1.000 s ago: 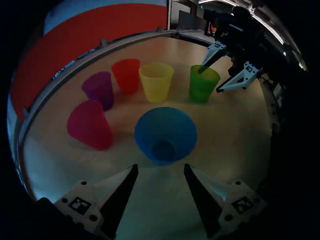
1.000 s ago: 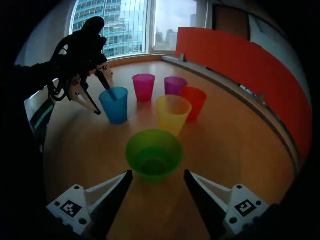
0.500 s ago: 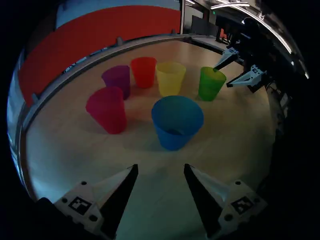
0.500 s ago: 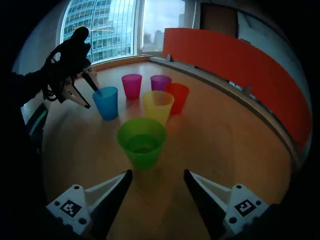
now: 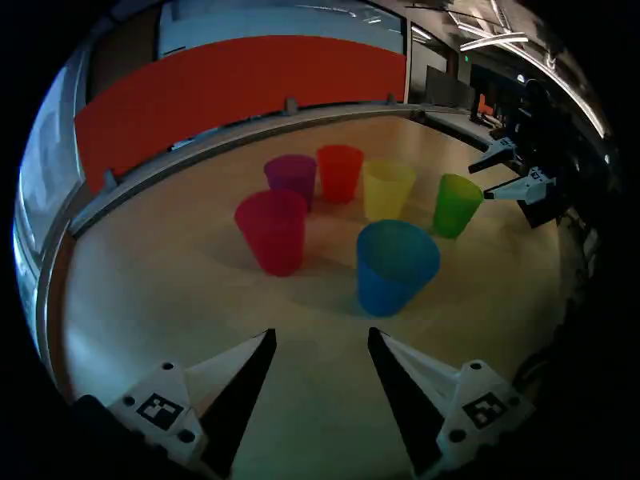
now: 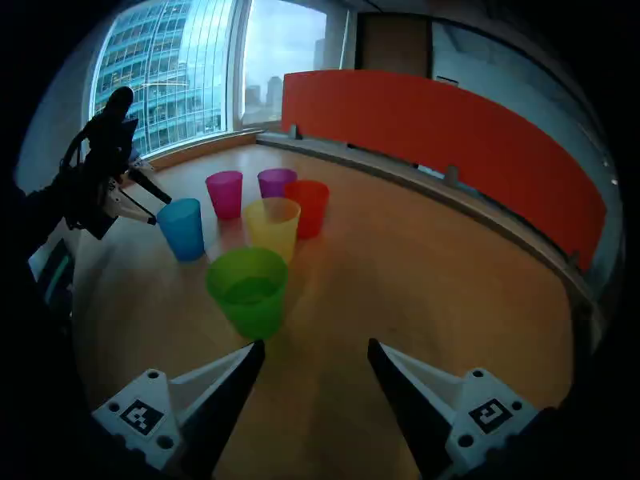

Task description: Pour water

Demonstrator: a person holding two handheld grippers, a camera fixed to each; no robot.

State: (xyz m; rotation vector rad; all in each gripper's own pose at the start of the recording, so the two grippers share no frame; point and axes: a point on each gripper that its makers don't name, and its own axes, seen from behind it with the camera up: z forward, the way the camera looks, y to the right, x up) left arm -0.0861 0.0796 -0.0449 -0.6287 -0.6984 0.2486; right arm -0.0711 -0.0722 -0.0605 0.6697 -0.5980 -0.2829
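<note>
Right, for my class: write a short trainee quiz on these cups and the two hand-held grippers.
1. How many cups stand on the table?
2. True or false: the left hand-held gripper is shut on the blue cup.
3. The right hand-held gripper is: A open, B shut on the green cup, C shut on the yellow cup.
Key: 1 six. 2 false: it is open, apart from the blue cup. 3 A.
</note>
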